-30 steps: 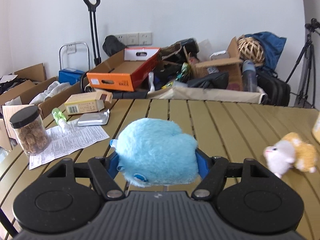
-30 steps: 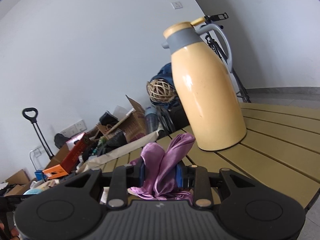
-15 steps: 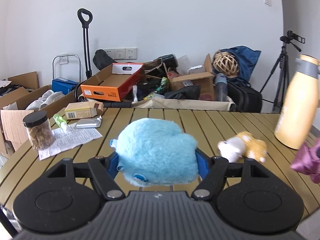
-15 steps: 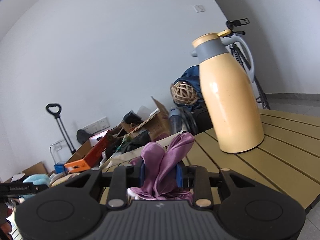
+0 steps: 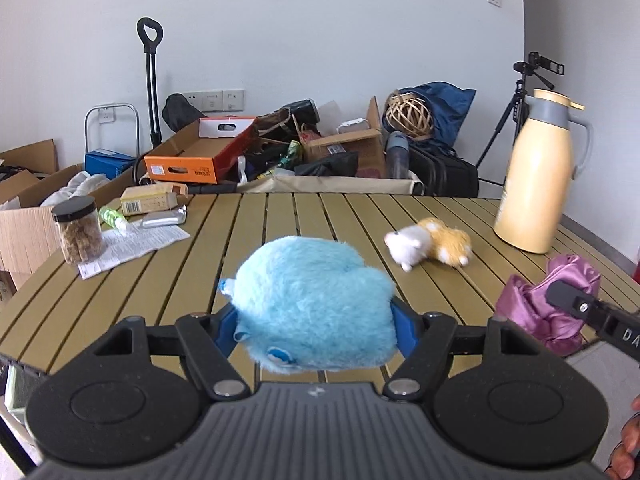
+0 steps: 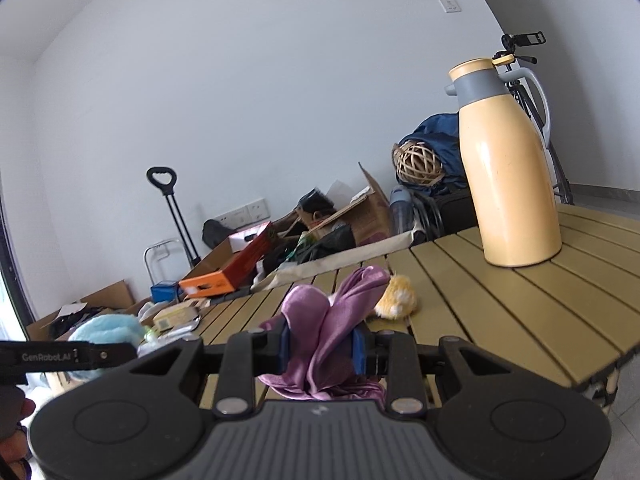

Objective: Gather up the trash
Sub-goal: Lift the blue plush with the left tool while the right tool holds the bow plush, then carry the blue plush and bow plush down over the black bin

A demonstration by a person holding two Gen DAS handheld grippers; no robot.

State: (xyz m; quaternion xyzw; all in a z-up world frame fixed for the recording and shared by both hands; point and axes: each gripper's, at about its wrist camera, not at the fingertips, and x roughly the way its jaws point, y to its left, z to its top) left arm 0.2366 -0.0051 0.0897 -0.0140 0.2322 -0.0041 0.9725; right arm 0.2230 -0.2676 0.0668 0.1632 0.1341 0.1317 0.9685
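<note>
Already both claws are loaded. Left claw (image 5: 314,330) has its blue pads pressed into the sides of a fluffy sky-blue plush toy (image 5: 316,304), which bulges out above and in front of the jaws; it is held above the near edge of the slatted olive-green tabletop (image 5: 280,220). Right claw (image 6: 322,350) is pinched nearly closed on a crumpled piece of shiny purple satin cloth (image 6: 332,316), two folds sticking up between the pads and loose ends hanging below.

Both things look light and soft. The plush should compress and spring back, so a grip across its thickest middle, as now, seems safest; a shallow hold on the fur alone could slide off. The satin looks slippery and limp, so it wants a tight pinch on a bunched wad rather than a single layer, and the dangling ends might snag on the tabletop edge.

Further out on the tabletop lie a small white-and-orange plush animal (image 5: 428,242), a tall cream-yellow thermos jug with a grey collar (image 5: 534,176), a clear plastic jar with a black lid (image 5: 78,230), a printed paper sheet (image 5: 136,244) and a small yellow carton (image 5: 148,200).

Compared with a second ago, the grips are unchanged, but the left view has swung right and drawn back: the jug and the right claw with its purple cloth have come into sight, and the jar sits further left. In the right view, the jug has receded to the right, and the small plush animal and the blue plush now show.
</note>
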